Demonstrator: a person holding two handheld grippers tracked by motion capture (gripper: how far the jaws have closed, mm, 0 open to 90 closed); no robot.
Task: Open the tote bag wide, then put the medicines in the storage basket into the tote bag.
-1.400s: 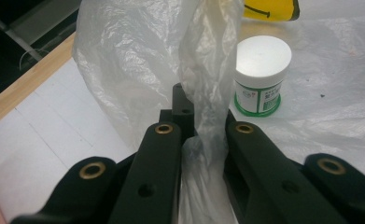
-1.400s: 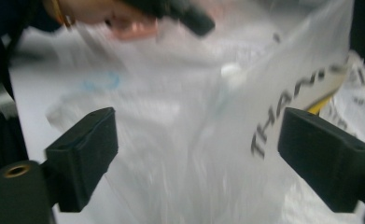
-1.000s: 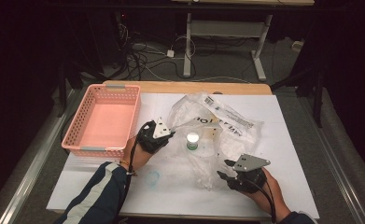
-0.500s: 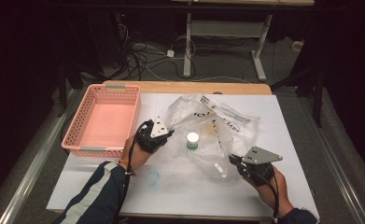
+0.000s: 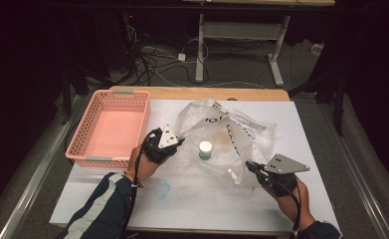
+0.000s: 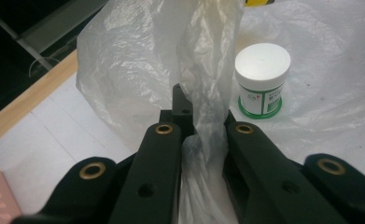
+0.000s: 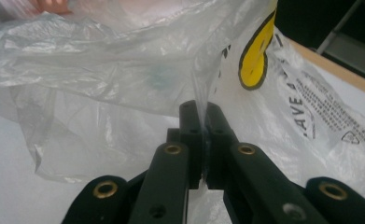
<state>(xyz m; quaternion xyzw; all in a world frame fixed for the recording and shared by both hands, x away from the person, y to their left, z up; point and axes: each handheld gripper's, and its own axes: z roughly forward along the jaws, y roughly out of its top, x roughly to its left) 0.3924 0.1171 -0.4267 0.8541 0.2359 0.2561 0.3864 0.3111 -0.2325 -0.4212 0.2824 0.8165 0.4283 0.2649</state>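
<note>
A crumpled clear plastic bag (image 5: 232, 130) with black print and a yellow mark lies on the white table cover. A small white-lidded jar (image 5: 205, 150) with a green label stands upright at the bag's mouth, also seen as the jar (image 6: 262, 79) just right of my left jaws. My left gripper (image 5: 180, 141) is shut on a bunched fold of the bag (image 6: 138, 60), and that left gripper (image 6: 203, 112) holds it raised. My right gripper (image 5: 249, 166) pinches the bag's near right edge. In the right gripper view, the right gripper (image 7: 200, 112) is shut on a thin sheet of the bag (image 7: 101, 60).
A pink plastic basket (image 5: 90, 129) sits at the table's left, close to my left hand. A faint blue-green ring mark (image 5: 163, 190) shows on the white cover (image 5: 331, 149). The wooden table edge (image 5: 197, 93) runs along the far side, with cables on the floor beyond.
My right gripper has shifted a little right and upward and closed on the bag's edge, pulling that side of the bag out. The left gripper has kept its hold and place.
</note>
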